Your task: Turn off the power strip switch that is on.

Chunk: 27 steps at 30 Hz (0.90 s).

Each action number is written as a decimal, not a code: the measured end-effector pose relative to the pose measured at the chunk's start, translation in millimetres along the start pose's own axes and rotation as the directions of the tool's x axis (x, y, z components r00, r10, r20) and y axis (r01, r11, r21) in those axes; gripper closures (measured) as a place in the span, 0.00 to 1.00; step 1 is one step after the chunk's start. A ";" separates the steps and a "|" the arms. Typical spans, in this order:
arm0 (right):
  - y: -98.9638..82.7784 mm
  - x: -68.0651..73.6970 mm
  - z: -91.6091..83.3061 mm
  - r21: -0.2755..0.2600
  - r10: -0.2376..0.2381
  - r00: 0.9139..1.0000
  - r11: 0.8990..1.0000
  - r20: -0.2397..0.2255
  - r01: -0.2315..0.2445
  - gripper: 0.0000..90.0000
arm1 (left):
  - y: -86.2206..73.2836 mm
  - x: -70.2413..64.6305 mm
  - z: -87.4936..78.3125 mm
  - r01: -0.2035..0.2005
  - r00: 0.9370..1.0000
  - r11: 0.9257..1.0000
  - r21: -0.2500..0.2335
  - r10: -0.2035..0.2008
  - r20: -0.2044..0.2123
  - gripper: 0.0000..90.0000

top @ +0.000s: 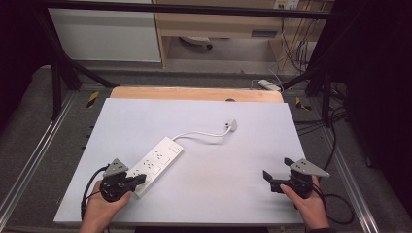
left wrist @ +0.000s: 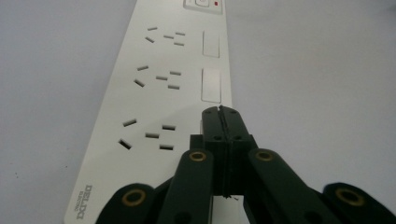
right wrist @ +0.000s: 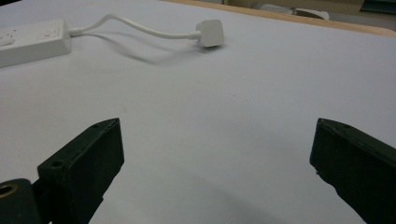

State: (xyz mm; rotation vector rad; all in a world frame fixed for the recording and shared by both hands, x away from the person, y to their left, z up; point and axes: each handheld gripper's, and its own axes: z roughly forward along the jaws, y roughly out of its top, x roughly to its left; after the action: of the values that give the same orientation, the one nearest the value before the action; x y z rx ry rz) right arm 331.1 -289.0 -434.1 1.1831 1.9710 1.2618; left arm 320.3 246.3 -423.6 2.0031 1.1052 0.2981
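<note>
The power strip (top: 156,164) lies diagonally on the table (top: 233,194), left of centre, its cord (top: 201,134) curling to the loose plug (top: 231,124) farther back. Your left hand-held gripper (left wrist: 220,110) is closed, jaws pressed together with nothing between them, tips over the strip's near end beside a blank rectangular panel. Whether they touch it you cannot tell, so the work looks barely begun. Your right hand-held gripper (right wrist: 215,154) waits wide open, well apart. Printed near the strip's end: "DELIXI".

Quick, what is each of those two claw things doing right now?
Left gripper: jaws shut, holding nothing, tips over the near end of the power strip.
Right gripper: jaws open, nothing between them, above the table.
</note>
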 end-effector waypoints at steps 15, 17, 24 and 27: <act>0.0 0.5 0.2 0.001 -0.004 1.000 1.000 0.000 0.004 0.04 | -2.2 -0.1 2.7 -0.005 1.000 0.999 0.033 0.004 0.008 1.00; 0.1 0.7 0.0 0.001 -0.002 1.000 1.000 0.000 0.002 0.04 | -2.5 0.3 2.8 -0.006 1.000 0.999 0.034 0.005 0.008 1.00; 0.2 0.4 -0.1 -0.002 -0.003 1.000 1.000 -0.002 0.003 0.04 | -2.7 0.4 2.7 -0.003 1.000 0.999 0.033 0.002 0.006 1.00; 0.1 0.3 -0.2 -0.002 -0.003 1.000 1.000 -0.002 0.003 0.04 | -2.8 0.0 2.6 -0.002 1.000 0.999 0.035 0.002 0.004 1.00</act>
State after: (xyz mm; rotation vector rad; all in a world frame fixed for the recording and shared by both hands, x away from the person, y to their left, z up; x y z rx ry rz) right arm 330.9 -288.8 -433.8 1.1781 1.9716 1.2637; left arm 320.0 245.8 -427.4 2.0346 1.1126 0.2777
